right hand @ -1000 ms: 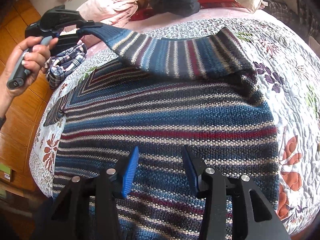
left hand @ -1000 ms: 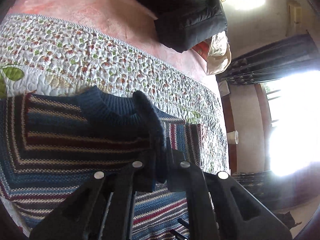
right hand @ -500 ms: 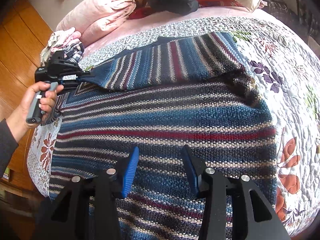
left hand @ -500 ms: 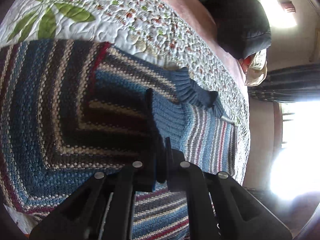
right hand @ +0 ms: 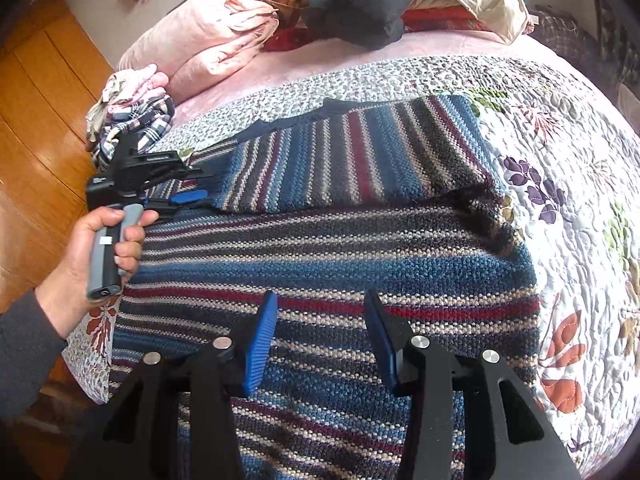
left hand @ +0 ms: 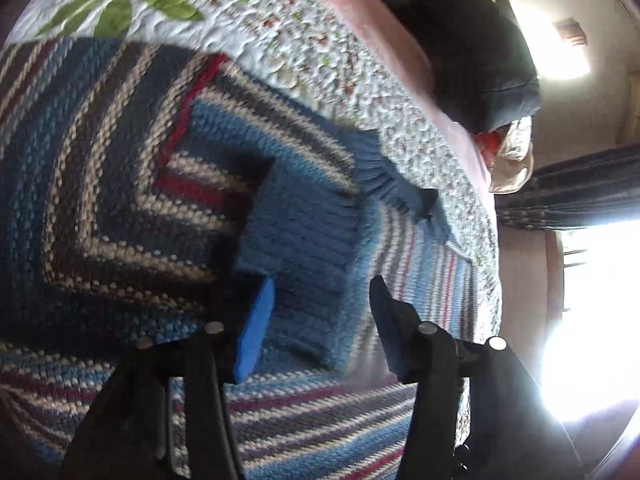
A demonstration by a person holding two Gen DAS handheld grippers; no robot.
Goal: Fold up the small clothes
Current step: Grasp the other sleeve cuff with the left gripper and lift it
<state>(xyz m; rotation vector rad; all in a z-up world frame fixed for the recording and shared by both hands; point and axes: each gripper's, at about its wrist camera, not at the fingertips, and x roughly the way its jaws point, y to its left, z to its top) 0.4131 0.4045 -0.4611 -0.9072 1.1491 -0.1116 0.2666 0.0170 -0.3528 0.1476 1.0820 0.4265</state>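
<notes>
Sweater (right hand: 332, 264) hem out of frame behind right gripper (right hand: 320, 340) fingers (right hand: 262, 340)

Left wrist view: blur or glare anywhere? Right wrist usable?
Left wrist view: motion blur smears the striped sweater and quilt; the window is blown out to white, with a second hot spot at the ceiling light. Right wrist view: sharp and evenly lit, sweater knit crisp, only fisheye bending at the edges.

Blown-out window (left hand: 592, 320) glare, motion blur — fisheye-bent edges; daylit
</notes>
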